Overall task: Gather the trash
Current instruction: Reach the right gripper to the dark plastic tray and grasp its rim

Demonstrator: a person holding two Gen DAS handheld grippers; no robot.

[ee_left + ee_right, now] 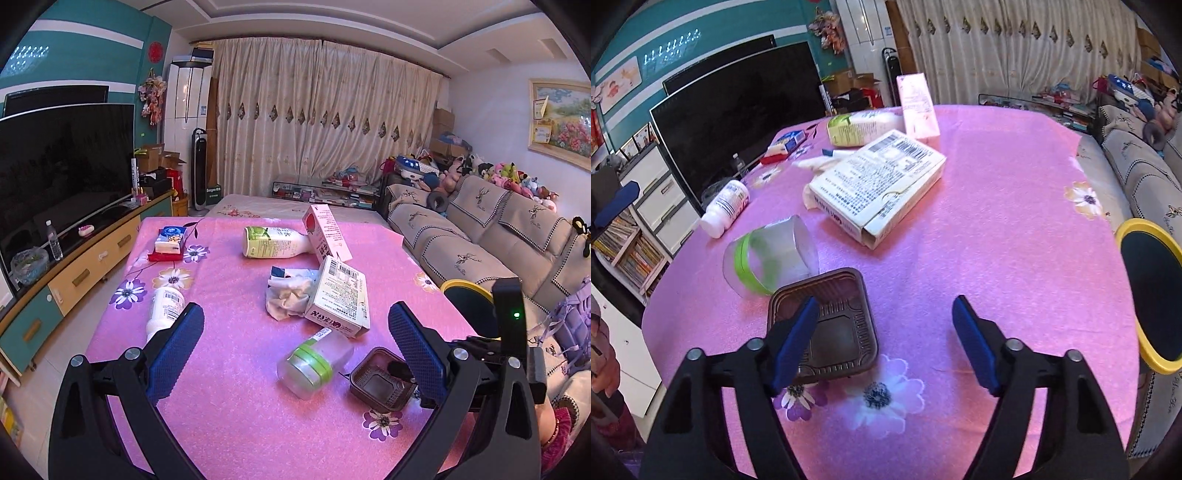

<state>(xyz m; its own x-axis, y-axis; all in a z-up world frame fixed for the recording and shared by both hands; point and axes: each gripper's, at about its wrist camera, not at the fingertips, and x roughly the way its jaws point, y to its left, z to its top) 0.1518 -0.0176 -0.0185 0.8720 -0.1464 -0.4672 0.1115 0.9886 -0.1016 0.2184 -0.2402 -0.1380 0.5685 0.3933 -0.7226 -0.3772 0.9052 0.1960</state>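
Observation:
Trash lies on a pink flowered tablecloth [240,387]. A brown plastic tray [382,382] lies near the front; it also shows in the right wrist view [846,317]. Beside it lies a clear cup with a green band [308,367] [768,256]. A cream carton box [338,299] [879,184], crumpled tissue [288,295], a green-labelled bottle [275,242], a pink carton [327,230] and a white bottle [166,306] lie farther back. My left gripper [295,339] is open above the table. My right gripper [886,332] is open, its left finger over the tray.
A round bin with a yellow rim [1152,291] stands at the table's right edge, by a sofa [498,236]. A tissue pack on a red box [168,243] sits at the far left. A TV [55,166] on a cabinet stands to the left.

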